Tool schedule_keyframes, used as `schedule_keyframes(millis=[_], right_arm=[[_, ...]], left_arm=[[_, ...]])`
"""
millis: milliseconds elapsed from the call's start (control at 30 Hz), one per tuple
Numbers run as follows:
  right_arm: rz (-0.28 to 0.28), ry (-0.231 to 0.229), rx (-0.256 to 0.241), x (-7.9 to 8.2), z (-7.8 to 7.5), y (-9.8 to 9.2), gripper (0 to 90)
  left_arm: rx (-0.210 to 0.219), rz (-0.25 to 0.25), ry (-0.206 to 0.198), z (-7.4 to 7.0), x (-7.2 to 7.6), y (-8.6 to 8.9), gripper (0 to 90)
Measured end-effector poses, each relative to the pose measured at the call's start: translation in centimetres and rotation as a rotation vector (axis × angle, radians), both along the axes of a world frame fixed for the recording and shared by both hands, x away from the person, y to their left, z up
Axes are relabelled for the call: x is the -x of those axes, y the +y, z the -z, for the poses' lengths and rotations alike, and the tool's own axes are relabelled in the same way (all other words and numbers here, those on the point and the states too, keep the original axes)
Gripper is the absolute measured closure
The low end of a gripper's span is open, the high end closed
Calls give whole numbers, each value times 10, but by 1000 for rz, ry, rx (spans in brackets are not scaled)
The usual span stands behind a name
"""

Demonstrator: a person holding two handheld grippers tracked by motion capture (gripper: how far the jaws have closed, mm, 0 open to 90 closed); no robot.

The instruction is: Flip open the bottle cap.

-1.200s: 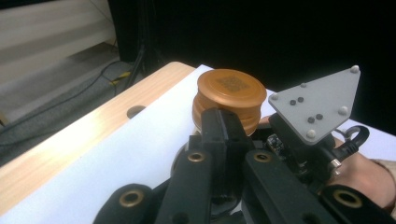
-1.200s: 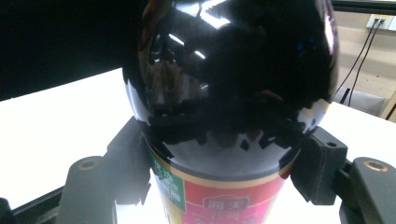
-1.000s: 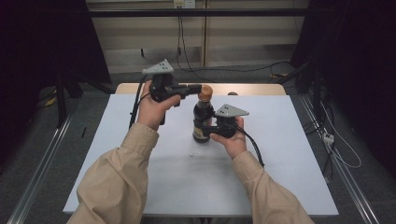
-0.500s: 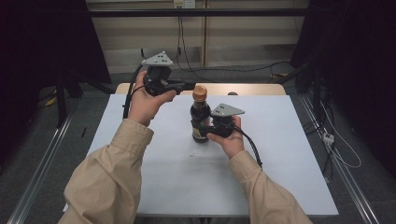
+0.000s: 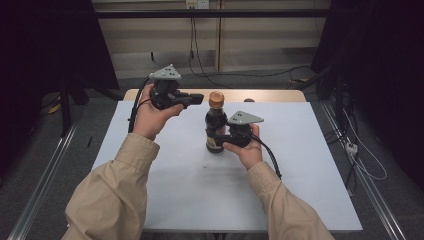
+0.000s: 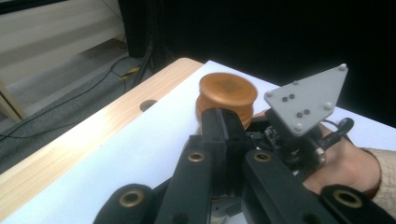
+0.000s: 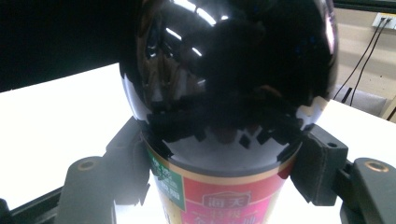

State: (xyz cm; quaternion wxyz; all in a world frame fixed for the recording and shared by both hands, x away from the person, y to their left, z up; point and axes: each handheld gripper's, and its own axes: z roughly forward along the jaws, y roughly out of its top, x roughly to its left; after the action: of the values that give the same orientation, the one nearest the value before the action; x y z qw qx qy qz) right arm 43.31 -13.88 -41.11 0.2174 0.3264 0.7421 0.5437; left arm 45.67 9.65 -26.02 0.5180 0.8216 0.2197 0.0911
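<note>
In the right gripper view the dark sauce bottle (image 7: 229, 93) runs off the top edge, so its neck and cap are cut away, and its red label (image 7: 224, 200) is cut by the bottom edge, the print too partial to read. In the left gripper view the left gripper (image 6: 224, 135) hides the bottle below its orange cap (image 6: 227, 94), which is slightly blurred. In the high view, centre, the right gripper (image 5: 226, 138) covers part of the bottle's body.

Dim room with a white table (image 5: 150, 125)
Behind the table: pale wall panels (image 5: 260, 45), dangling cables (image 5: 192, 45); grey floor (image 5: 30, 165) beside it.
</note>
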Motion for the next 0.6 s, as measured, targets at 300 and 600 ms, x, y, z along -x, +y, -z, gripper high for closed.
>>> schedule_keyframes(millis=[300, 600], right_arm=[[3, -2, -6, 0, 1, 0, 307], [3, -5, -8, 0, 2, -1, 306]], left_arm=[[-10, 1, 14, 8, -3, 1, 900], [-19, 17, 22, 12, -4, -7, 900]])
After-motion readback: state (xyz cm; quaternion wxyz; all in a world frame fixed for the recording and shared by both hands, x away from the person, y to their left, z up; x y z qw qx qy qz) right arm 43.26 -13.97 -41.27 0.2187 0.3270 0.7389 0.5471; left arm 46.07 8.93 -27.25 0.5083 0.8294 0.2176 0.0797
